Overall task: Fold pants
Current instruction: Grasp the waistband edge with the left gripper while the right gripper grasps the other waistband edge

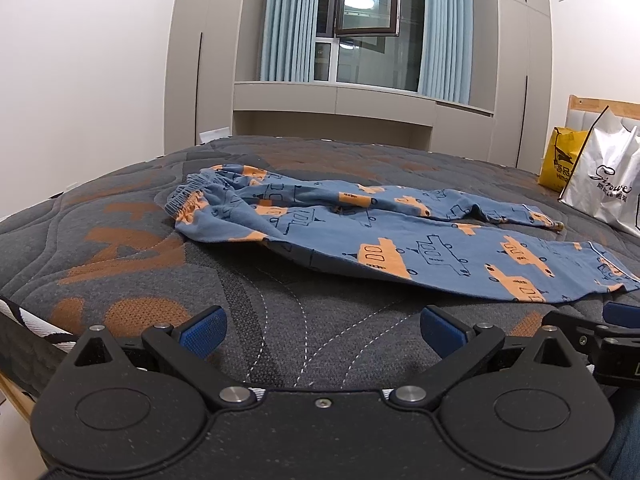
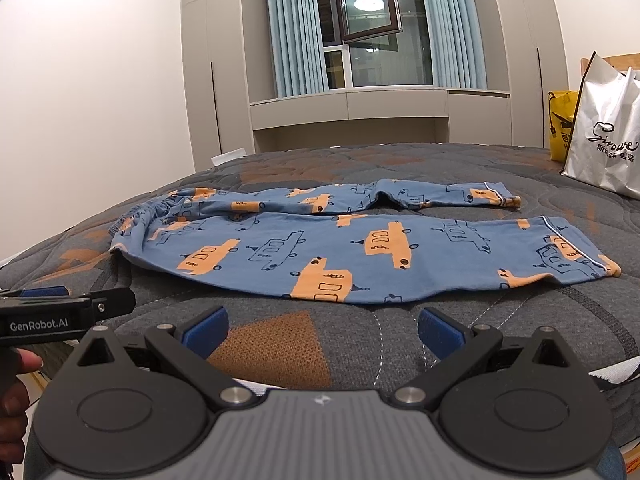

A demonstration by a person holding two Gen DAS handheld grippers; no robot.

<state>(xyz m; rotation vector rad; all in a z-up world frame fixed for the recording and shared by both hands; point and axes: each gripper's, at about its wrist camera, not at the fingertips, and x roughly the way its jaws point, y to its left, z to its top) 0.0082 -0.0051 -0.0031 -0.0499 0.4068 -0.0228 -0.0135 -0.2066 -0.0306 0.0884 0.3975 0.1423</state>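
Observation:
Blue pants with orange vehicle prints (image 1: 384, 236) lie spread flat on the grey quilted mattress (image 1: 132, 280), waistband to the left, both legs stretched to the right; they also show in the right wrist view (image 2: 360, 252). My left gripper (image 1: 322, 330) is open and empty, hovering over the mattress near the front edge, short of the pants. My right gripper (image 2: 322, 330) is open and empty, also just short of the near leg. The left gripper's side (image 2: 60, 312) shows at the left of the right wrist view.
A white shopping bag (image 2: 608, 136) and a yellow bag (image 1: 560, 164) stand on the mattress at the far right. A wall of grey cabinets and a window with blue curtains (image 1: 364, 24) lie beyond the bed.

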